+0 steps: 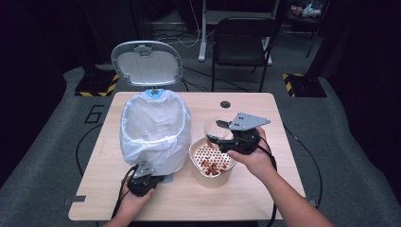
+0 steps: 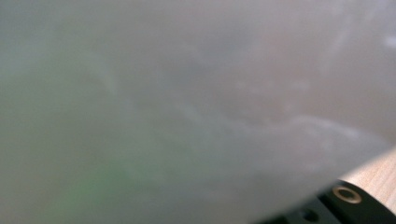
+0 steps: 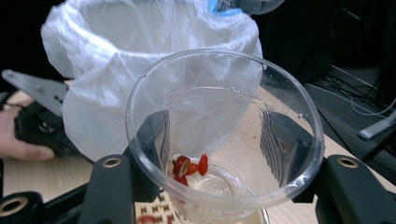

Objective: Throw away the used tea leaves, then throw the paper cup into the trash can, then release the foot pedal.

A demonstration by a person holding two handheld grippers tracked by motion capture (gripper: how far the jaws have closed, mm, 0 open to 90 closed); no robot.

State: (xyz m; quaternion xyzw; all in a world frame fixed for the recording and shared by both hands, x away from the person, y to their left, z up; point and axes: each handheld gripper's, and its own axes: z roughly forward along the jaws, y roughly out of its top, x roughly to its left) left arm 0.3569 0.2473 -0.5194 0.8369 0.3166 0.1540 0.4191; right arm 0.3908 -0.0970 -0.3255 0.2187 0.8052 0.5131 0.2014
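My right gripper [image 3: 219, 186] was clamped on the plastic cup [image 3: 224, 135] above the strainer [image 1: 212, 161] near the table's middle; red bits clung inside. Left gripper [image 1: 142, 182], closed, steadied the bin bag [image 1: 153, 127]. Next: tip further, probably.

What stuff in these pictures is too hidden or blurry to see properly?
- Left tool: in the high view its jaws are tucked under the white bag; its own view is a blur of bag plastic.
- Bin inside the bag: hidden by the plastic in the high view.
- Red bits in the clear cup: too small to name.
- Strainer pot: its far rim is hidden by the right tool.
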